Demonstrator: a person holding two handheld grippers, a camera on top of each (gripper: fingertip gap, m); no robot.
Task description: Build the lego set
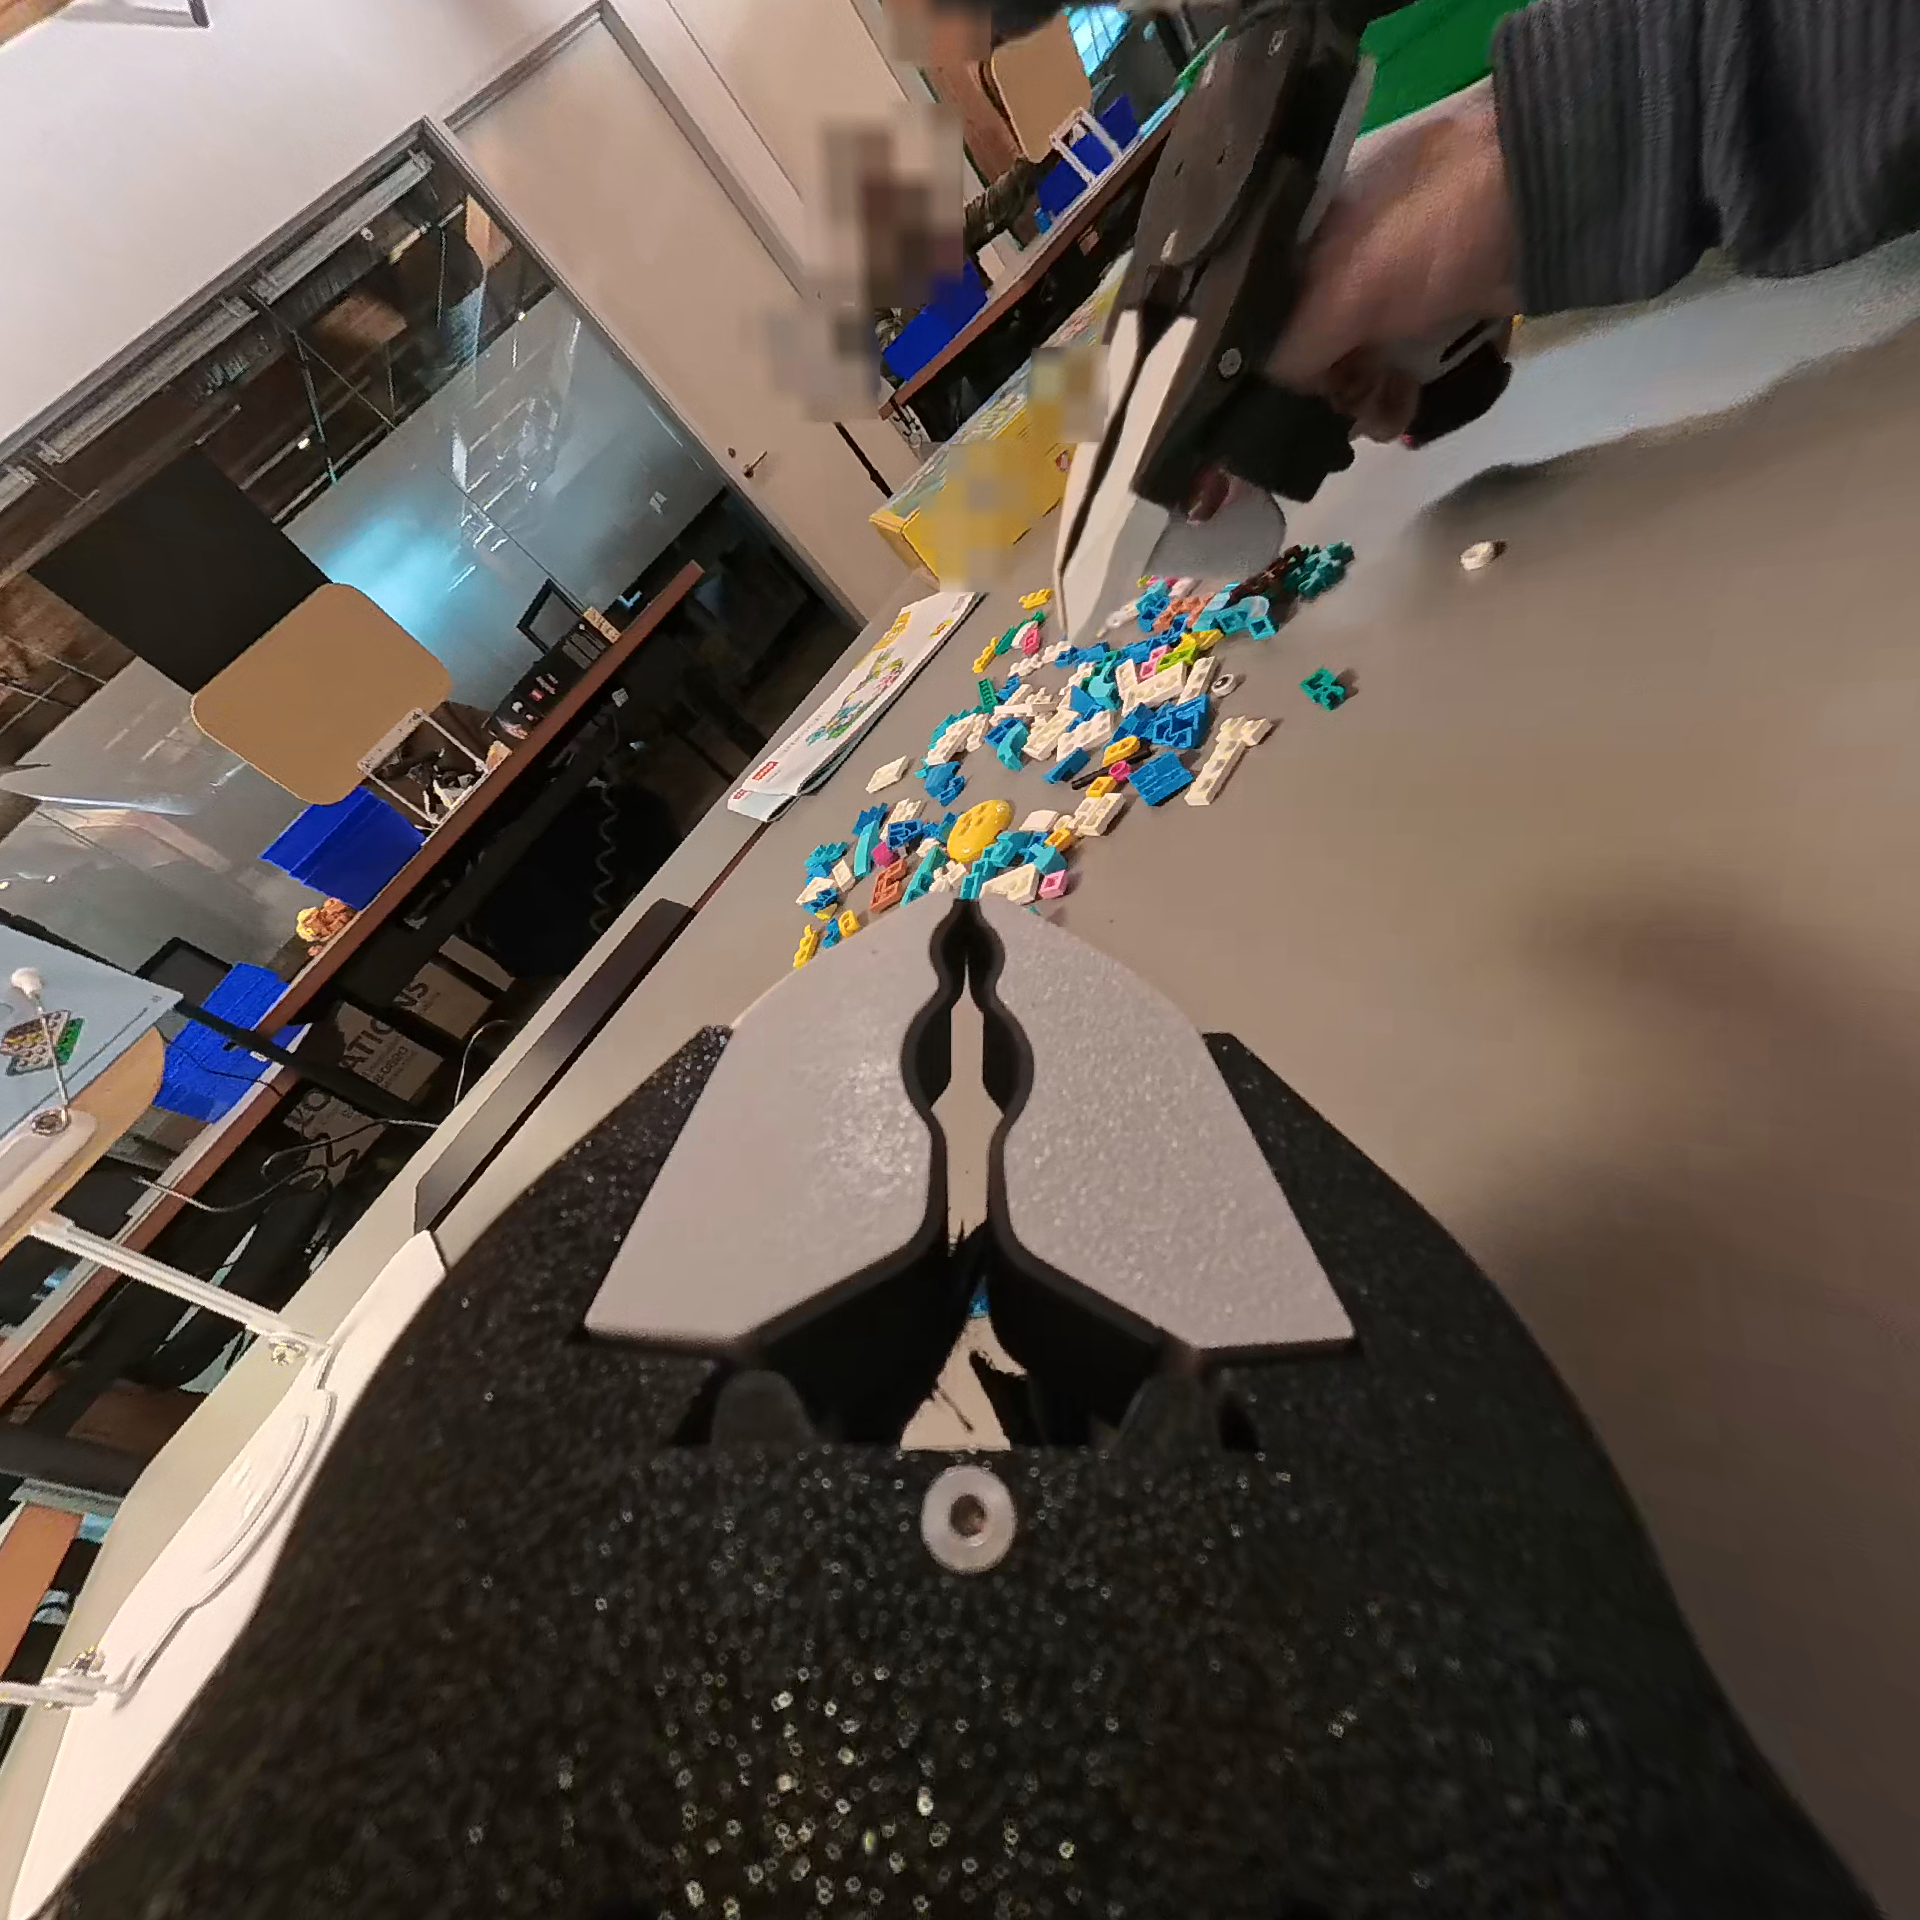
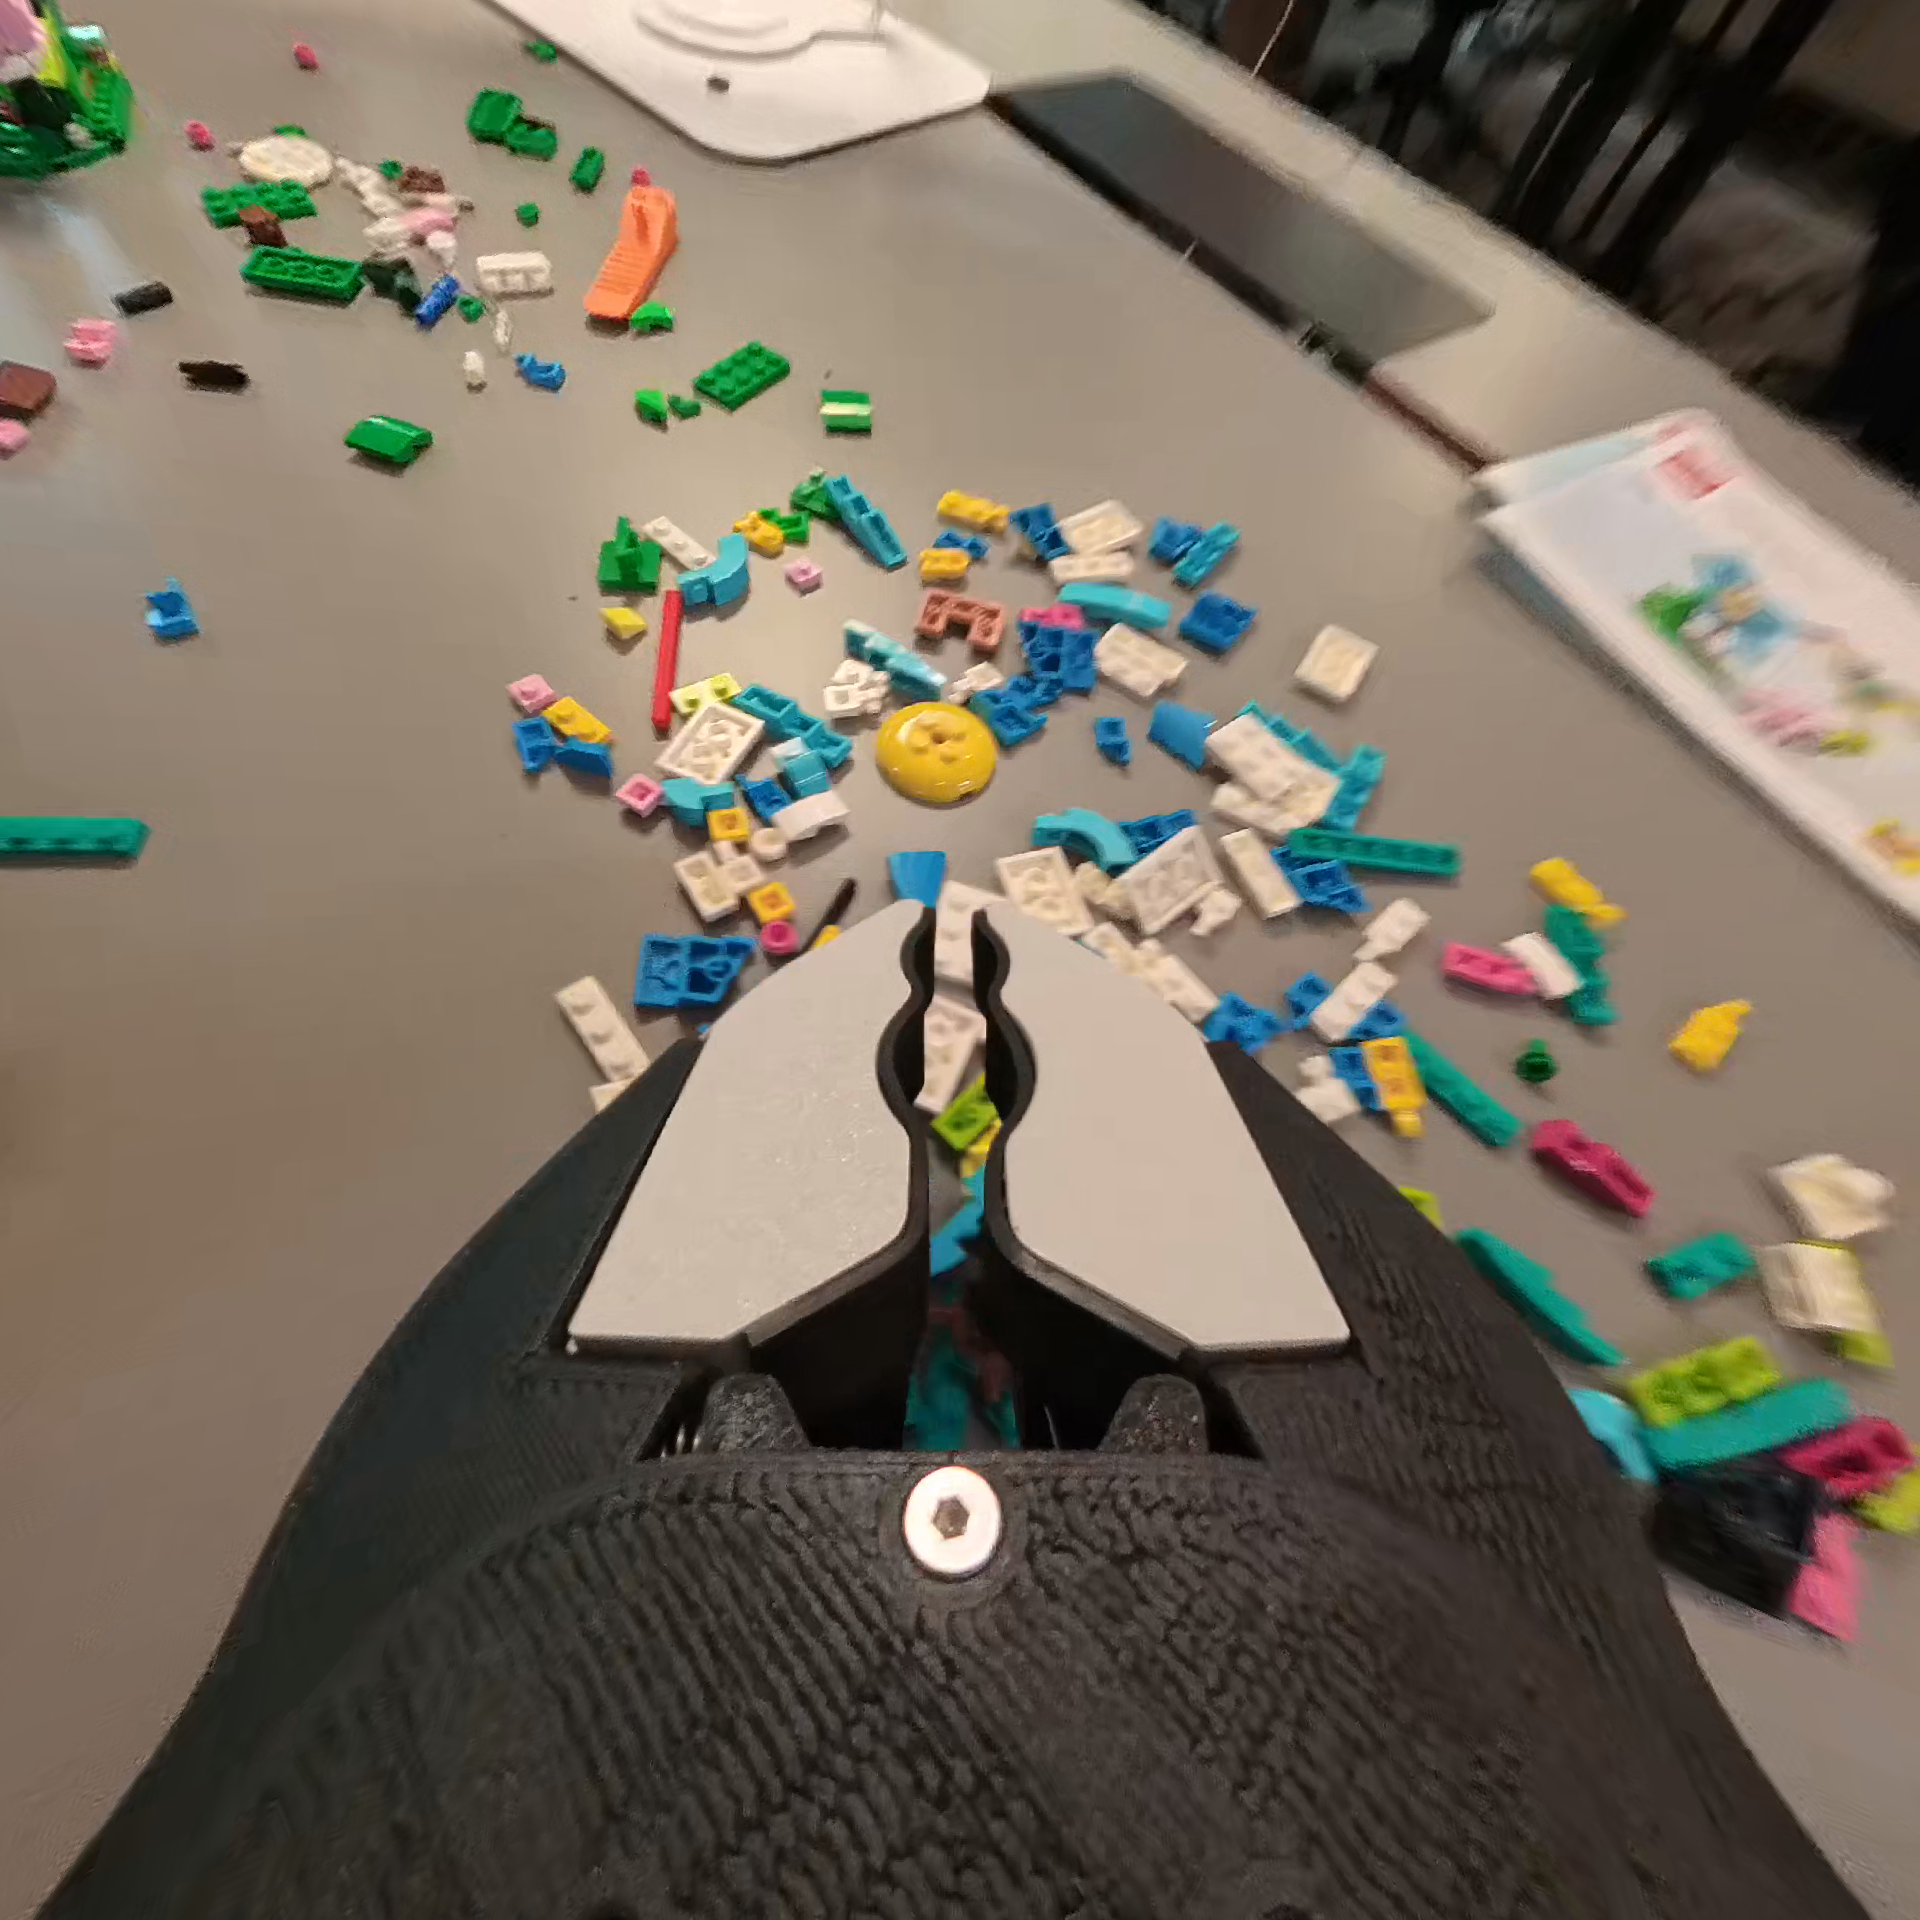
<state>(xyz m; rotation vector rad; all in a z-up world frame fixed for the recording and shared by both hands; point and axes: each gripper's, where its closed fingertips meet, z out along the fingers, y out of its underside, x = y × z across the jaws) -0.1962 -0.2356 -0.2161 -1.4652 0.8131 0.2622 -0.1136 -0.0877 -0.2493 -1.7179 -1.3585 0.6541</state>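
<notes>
Scattered across the grey table (image 2: 312,935) is a loose spread of small lego pieces (image 2: 1049,665) in blue, white, teal, yellow and pink, with a round yellow dome piece (image 2: 936,750) lying near its middle. The right gripper (image 2: 950,920) is held low over the near part of this spread, its jaws parted by a narrow gap through which white plates and a lime piece on the table are seen; nothing is pinched between them. Beyond the main spread, a second scatter of green pieces (image 2: 741,374) is seen, with an orange brick separator (image 2: 635,255) lying among them, and a partly built green model (image 2: 62,114) is visible at the far left corner. An instruction booklet (image 2: 1745,644) lies to the right of the pieces. In the left wrist view, the left gripper (image 1: 968,914) is shown with its jaws pressed together at the tips and nothing held, pointing towards the same pile (image 1: 1081,727) from the table's near side. The right gripper (image 1: 1086,613) is seen there tipped steeply down into the far end of the pile, held by a person's hand (image 1: 1392,270). A yellow box (image 1: 977,499) rests on the table behind the booklet (image 1: 852,707).
</notes>
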